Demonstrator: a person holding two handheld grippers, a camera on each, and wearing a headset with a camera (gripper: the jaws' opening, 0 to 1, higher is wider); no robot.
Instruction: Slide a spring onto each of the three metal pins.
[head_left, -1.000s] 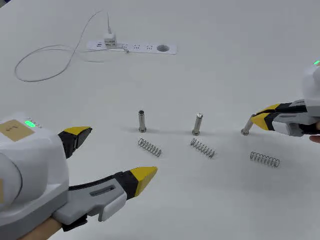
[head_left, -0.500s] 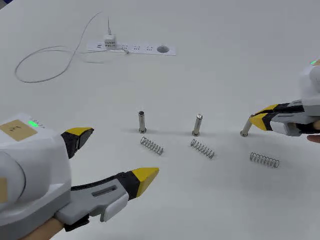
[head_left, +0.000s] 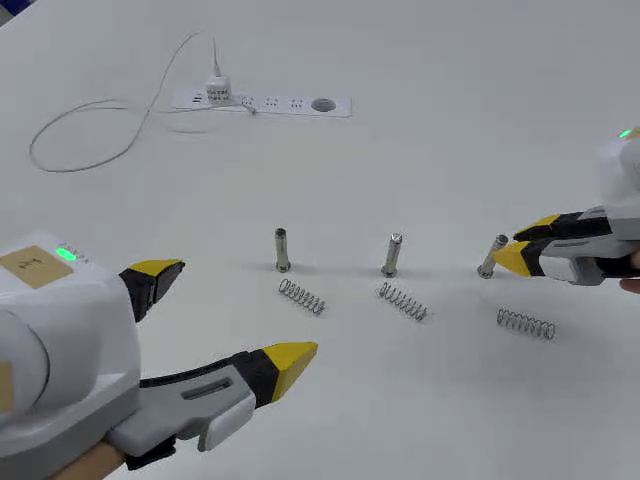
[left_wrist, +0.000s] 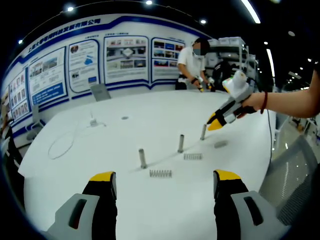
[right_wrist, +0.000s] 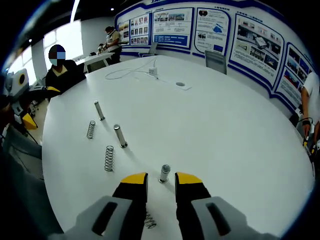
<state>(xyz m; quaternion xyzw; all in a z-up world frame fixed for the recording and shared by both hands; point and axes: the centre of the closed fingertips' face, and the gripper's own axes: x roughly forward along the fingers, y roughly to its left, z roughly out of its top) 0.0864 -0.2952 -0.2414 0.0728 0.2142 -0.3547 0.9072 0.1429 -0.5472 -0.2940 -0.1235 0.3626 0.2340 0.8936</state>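
Three pins, three springs, and none threaded yet, so here's the geometry that matters.

Closest to you, by the near edge of the bench (head_left: 430, 420), your left gripper (head_left: 228, 312) hangs with its jaws spread wide and nothing between them. It's well apart from the row.

Next out are the springs, each lying flat just on your side of its own pin: the left spring (head_left: 301, 296), the middle spring (head_left: 402, 301) and the right spring (head_left: 525, 323).

Right behind them, the left pin (head_left: 282, 250) and middle pin (head_left: 391, 255) stand upright. The right pin (head_left: 491, 257) leans, with its head tipped toward the right edge of the bench.

That last one is your pivot. Your right gripper (head_left: 520, 243) comes in from that right side, by far the nearer of the two. In the right gripper view the pin's head (right_wrist: 164, 172) sits in the narrow gap between the yellow tips. The jaws are a little apart, and I can't see them squeezing it. The pin's long axis runs up off the bench, crosswise to the jaws, so I'd guess a straight pinch does it.

The power strip (head_left: 262, 102) lies way out toward the far edge.
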